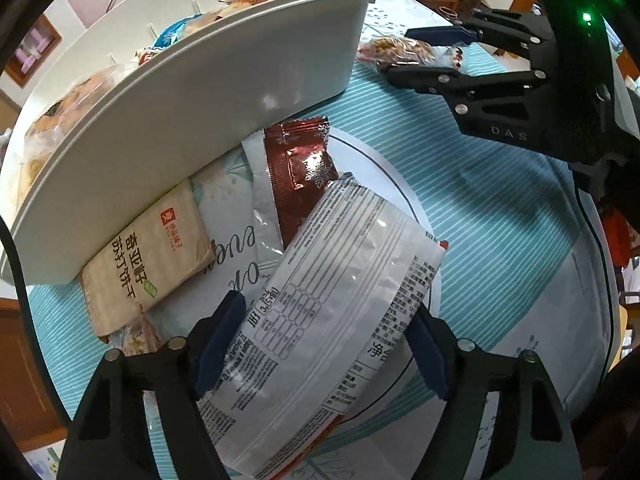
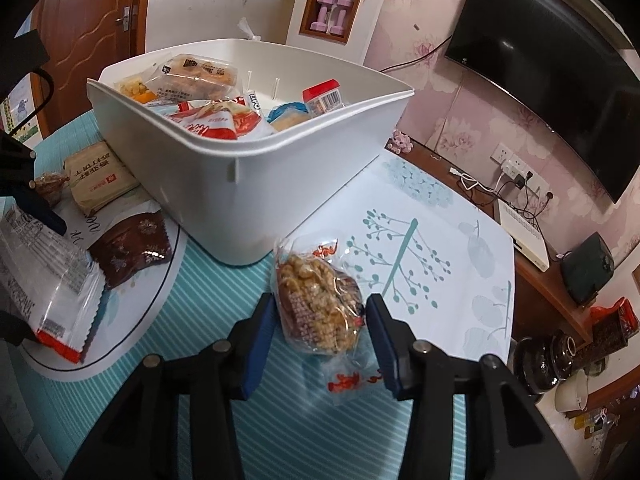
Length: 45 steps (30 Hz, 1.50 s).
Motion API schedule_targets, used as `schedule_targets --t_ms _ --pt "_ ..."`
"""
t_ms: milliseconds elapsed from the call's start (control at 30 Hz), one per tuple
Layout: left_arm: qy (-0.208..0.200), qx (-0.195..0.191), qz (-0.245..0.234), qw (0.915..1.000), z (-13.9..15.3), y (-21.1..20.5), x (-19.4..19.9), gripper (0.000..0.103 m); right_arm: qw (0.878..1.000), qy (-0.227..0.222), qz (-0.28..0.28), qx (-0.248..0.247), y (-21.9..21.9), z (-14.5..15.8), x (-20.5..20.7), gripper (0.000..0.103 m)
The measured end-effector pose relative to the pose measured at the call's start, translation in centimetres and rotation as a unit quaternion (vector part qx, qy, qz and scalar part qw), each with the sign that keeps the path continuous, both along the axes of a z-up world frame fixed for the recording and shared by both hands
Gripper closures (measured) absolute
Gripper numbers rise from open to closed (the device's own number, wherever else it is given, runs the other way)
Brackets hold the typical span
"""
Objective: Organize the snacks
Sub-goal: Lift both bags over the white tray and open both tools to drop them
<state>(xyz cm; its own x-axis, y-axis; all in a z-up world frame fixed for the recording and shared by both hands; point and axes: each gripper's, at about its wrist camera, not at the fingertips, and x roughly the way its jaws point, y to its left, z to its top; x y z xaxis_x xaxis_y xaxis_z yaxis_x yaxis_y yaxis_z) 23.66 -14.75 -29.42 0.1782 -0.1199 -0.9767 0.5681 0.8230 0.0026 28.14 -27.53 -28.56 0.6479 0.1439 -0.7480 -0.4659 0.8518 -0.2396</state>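
Note:
A silver-white printed snack packet (image 1: 336, 280) lies on the teal tablecloth, and my left gripper (image 1: 324, 350) points down at it with a blue pad against each long edge. In the right wrist view this packet (image 2: 44, 264) is at the far left. My right gripper (image 2: 322, 344) is shut on a puffed-rice snack (image 2: 320, 304) in clear wrap, just in front of the white bin (image 2: 280, 200). The left wrist view shows that gripper (image 1: 400, 54) at the top right. The bin (image 1: 240, 92) holds several snacks. A brown sachet (image 1: 300, 176) and a beige cracker pack (image 1: 148, 264) lie beside it.
The round table's tablecloth (image 2: 420, 240) ends at the right, where a wooden cabinet (image 2: 552, 304) holds a white box, dark jars and cables. A television (image 2: 552, 92) hangs on the wall behind. A small clear-wrapped snack (image 2: 50, 184) lies left of the cracker pack.

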Motion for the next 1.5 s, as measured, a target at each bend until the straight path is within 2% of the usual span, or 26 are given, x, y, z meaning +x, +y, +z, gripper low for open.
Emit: schedule_targets --t_ms 300,500,733,967,1167,1267,1400,1500 --pt "0.006 -0.007 0.044 0.9990 0.6 0.9 -0.9 0.037 1.000 0.013 -0.012 -0.001 -0.2 0.3 -1.0 0.057" --pt "0.017 -0.013 0.074 0.9970 0.6 1.3 -2.1 0.039 1.000 0.018 -0.017 0.004 -0.2 1.1 -2.0 0.057" --pt "0.033 -0.032 0.124 0.9912 0.6 2.4 -3.7 0.042 1.000 0.019 -0.014 0.010 -0.3 1.9 -3.4 0.058" --pt "0.031 -0.067 0.203 0.9765 2.0 4.6 -5.4 0.045 0.999 0.021 -0.018 0.028 -0.3 2.9 -5.4 0.058" --pt "0.021 -0.083 0.241 0.9668 3.4 6.4 -5.9 0.046 0.999 0.019 -0.020 0.037 -0.3 3.9 -7.1 0.058" --pt "0.009 -0.092 0.246 0.9649 4.5 7.1 -6.5 0.046 0.999 0.015 -0.020 0.042 -0.2 4.4 -8.0 0.058" --pt "-0.002 -0.105 0.231 0.9672 5.8 6.0 -6.4 0.046 0.999 0.013 -0.021 0.049 0.1 5.0 -9.0 0.058" --pt "-0.016 -0.119 0.226 0.9667 8.2 5.3 -6.8 0.046 0.998 0.007 -0.019 0.051 0.5 5.7 -9.7 0.058"
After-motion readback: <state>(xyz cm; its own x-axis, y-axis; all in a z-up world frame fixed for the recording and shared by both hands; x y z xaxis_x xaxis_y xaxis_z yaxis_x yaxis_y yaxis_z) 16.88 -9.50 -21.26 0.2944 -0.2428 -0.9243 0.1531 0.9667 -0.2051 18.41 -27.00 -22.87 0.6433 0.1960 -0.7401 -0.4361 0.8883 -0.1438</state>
